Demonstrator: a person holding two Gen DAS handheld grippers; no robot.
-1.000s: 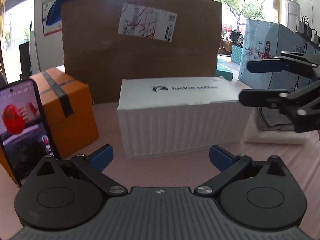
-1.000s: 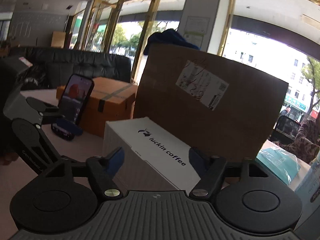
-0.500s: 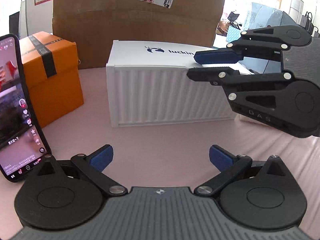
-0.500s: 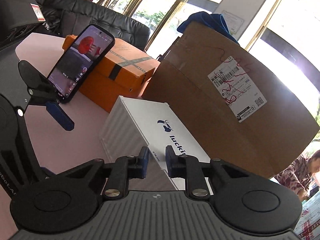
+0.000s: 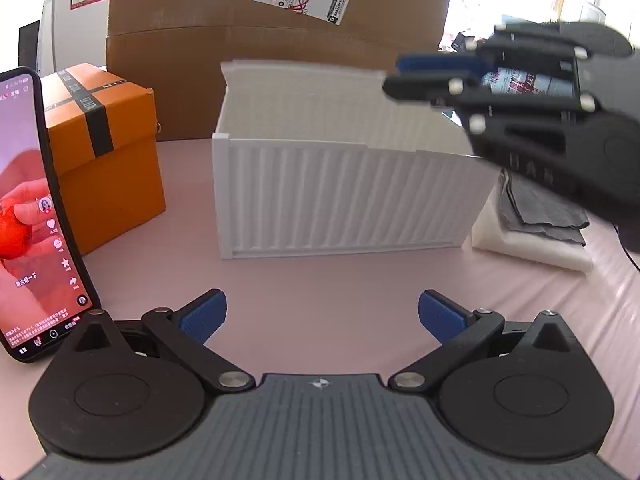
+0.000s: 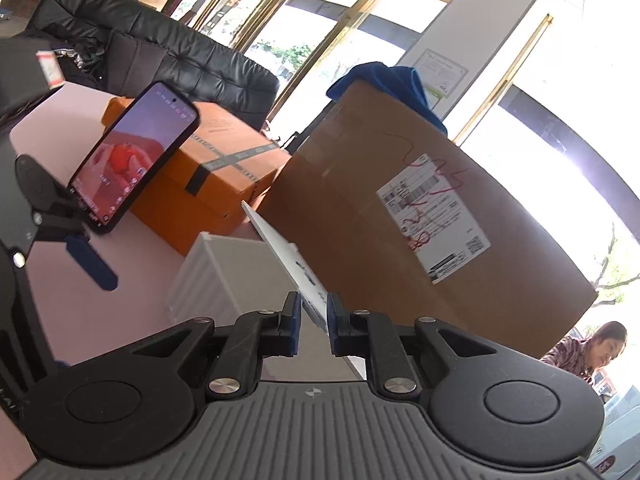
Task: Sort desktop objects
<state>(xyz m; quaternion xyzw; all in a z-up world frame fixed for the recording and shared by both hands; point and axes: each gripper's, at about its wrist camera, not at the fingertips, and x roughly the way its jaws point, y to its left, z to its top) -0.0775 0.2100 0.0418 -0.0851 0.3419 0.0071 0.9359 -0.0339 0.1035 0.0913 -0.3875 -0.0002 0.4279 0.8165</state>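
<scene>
White and ribbed, the box (image 5: 340, 196) stands on the pink counter (image 5: 320, 280), just in front of the large brown carton (image 5: 276, 40); its lid (image 6: 296, 266) is raised at a steep tilt, one edge clamped between the fingers (image 6: 294, 318) of the right gripper (image 6: 313, 320), which are closed on it; in the left wrist view that gripper (image 5: 520, 92) appears blurred above the box's right end. Left of the box sits an orange box (image 5: 108, 160) crossed with dark tape; a phone (image 5: 32, 216) with a lit screen leans nearer the camera; right of the white box a grey cloth (image 5: 540, 208) lies folded on a white foam block (image 5: 532, 244). The left gripper (image 5: 320, 316) hovers low over bare counter, its fingers spread wide and holding nothing.
</scene>
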